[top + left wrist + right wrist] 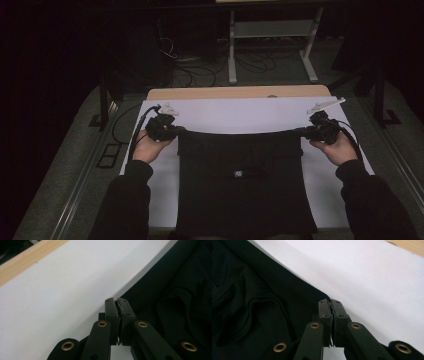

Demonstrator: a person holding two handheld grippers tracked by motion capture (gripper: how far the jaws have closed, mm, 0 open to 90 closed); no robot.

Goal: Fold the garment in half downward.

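A black garment (242,182) lies spread flat on the white table cover (240,112), its far edge stretched straight between my two grippers. My left gripper (176,130) is shut on the garment's far left corner. In the left gripper view the jaws of the left gripper (117,302) press a thin fold of black cloth (175,302). My right gripper (302,131) is shut on the far right corner. The right gripper view has the right gripper (330,302) pinching the black cloth (249,302) edge. A small white label (238,173) shows mid-garment.
A wooden table edge (240,92) runs along the far side of the white cover. Beyond it stand a white metal frame (270,45) and cables (190,70) on the dark floor. Bare white cover lies left and right of the garment.
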